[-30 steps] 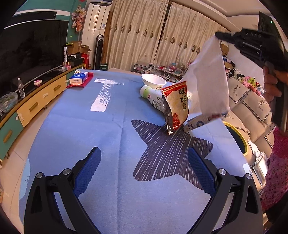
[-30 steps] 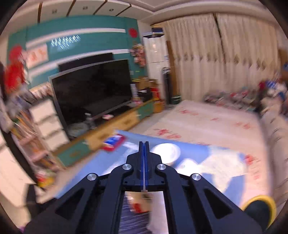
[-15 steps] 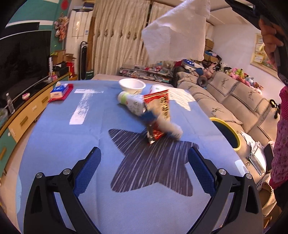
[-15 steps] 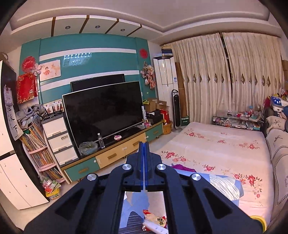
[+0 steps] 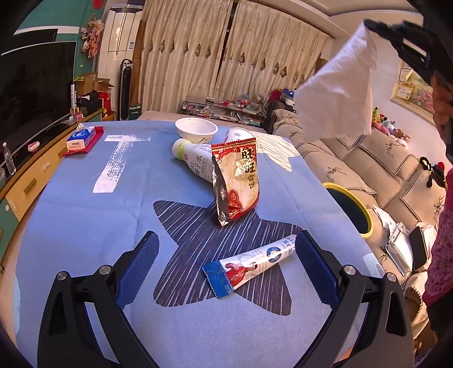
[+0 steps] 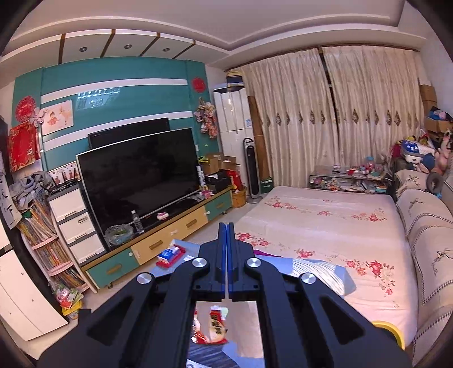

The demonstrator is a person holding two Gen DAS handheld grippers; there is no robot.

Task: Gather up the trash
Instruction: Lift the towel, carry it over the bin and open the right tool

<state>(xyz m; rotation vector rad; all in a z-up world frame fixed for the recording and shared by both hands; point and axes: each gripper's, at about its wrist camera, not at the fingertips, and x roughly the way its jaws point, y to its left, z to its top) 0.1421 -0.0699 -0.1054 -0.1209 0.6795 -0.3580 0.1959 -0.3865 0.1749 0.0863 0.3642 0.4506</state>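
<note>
My right gripper (image 5: 368, 24) is shut on a white paper tissue (image 5: 337, 93) and holds it high above the table's right side; in the right wrist view its jaws (image 6: 227, 235) are pressed together. My left gripper (image 5: 223, 263) is open and empty, low over the blue tablecloth (image 5: 85, 215). A blue-and-white wrapper tube (image 5: 252, 266) lies between its fingers. A red snack bag (image 5: 237, 181) stands behind it, with a lying white bottle (image 5: 195, 164), a white bowl (image 5: 196, 130) and a tipped cup (image 5: 236, 134).
A bin with a yellow rim (image 5: 351, 209) stands off the table's right edge, beside a beige sofa (image 5: 396, 175). A tissue pack on a red tray (image 5: 82, 138) sits at the far left. A TV cabinet (image 5: 25, 181) runs along the left.
The right gripper with the tissue has come down and to the right. The left gripper has moved forward over the star, so the wrapper tube now lies between its fingers.
</note>
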